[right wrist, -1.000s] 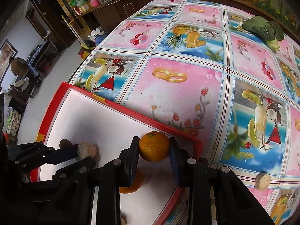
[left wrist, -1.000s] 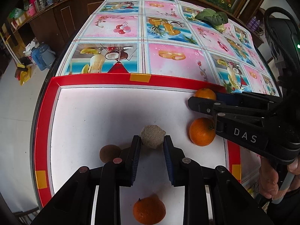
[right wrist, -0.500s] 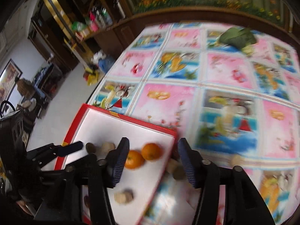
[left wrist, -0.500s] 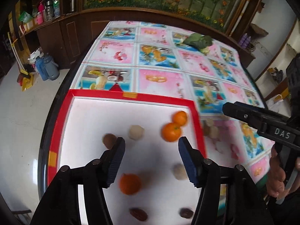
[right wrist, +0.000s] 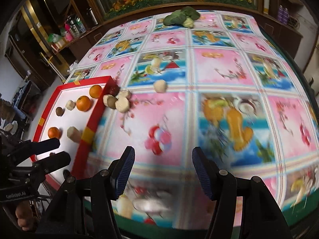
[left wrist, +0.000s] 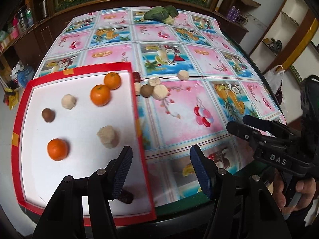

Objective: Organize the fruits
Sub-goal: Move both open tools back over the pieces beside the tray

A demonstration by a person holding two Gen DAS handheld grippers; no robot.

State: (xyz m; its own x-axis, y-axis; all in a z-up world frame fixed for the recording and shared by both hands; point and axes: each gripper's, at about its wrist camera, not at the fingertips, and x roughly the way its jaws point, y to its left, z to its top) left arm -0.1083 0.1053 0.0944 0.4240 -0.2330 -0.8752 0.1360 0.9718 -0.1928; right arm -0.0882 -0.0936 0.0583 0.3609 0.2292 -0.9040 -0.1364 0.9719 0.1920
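Bright, even indoor light with glare on the white tray (left wrist: 75, 119); fisheye lenses bend the worktop (right wrist: 219, 63) edges and darken corners, and motion blur smears the right wrist view's foreground.

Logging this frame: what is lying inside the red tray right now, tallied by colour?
Oranges: 3
Pale beige pieces: 2
Brown round fruit: 1
Dark red fruit, partly hidden behind the left gripper: 1
Total visible in the red tray: 7
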